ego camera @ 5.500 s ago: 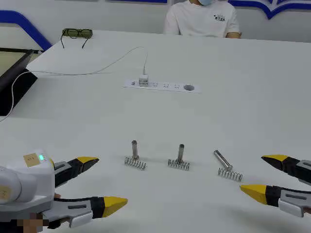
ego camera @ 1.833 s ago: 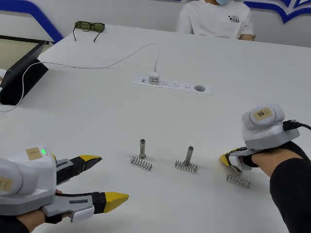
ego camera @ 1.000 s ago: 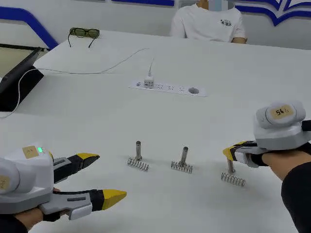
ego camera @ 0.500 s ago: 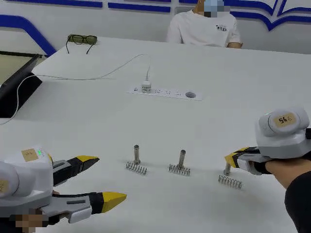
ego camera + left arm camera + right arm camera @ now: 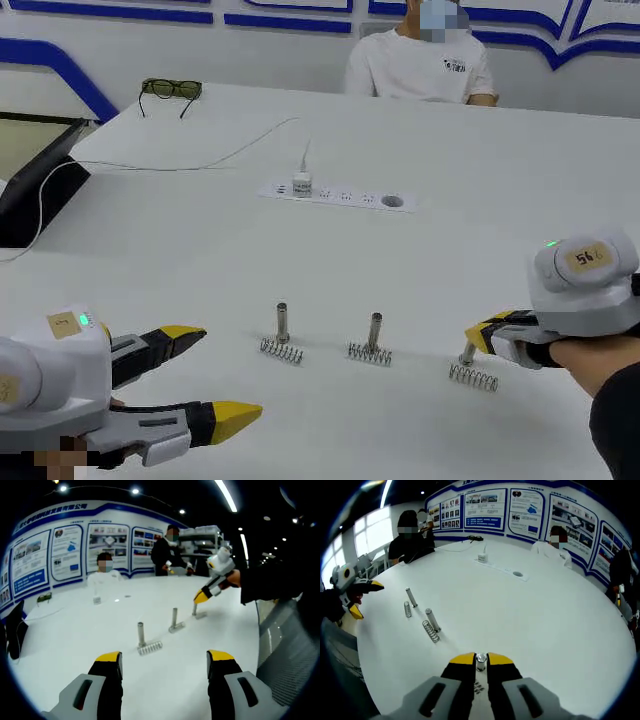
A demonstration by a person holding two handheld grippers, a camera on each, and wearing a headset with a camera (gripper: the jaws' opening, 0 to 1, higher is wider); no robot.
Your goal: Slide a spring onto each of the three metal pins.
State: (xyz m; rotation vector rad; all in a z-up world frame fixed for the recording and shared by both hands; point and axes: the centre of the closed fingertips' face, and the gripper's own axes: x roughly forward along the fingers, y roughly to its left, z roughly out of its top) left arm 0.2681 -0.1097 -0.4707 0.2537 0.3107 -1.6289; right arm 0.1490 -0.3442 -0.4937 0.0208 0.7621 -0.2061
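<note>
Landmark for all positions: middle pin (image 5: 374,330), standing upright on the white table (image 5: 520,190).

Right gripper (image 5: 478,338): to the right of the middle pin, well apart from it. Jaws pressed together on the top of the right pin (image 5: 467,352). Right gripper view confirms this: the yellow tips meet around the pin's round head (image 5: 480,659). The pin stands nearly upright, leaning a little. Cannot tell whether its foot touches the table.

Right spring (image 5: 473,377): lies flat just in front of the right pin's foot, not on the pin.

Left gripper (image 5: 212,371): to the left of the middle pin and nearer the person, well apart from it. Jaws spread wide, holding nothing, touching nothing. Left gripper view: both yellow tips (image 5: 165,657) are apart, with the row of pins seen between them.

Left pin (image 5: 282,322): upright, to the left of the middle pin. Left spring (image 5: 281,351) lies flat at its foot.

Middle spring (image 5: 369,354): flat on the table, touching or just beside the middle pin's foot, on the near side.

No pin carries a spring.

Beyond the middle pin: power strip (image 5: 335,195) with a cable (image 5: 200,160) running off left; glasses (image 5: 170,88) far left; a seated person (image 5: 420,60) at the far edge.
</note>
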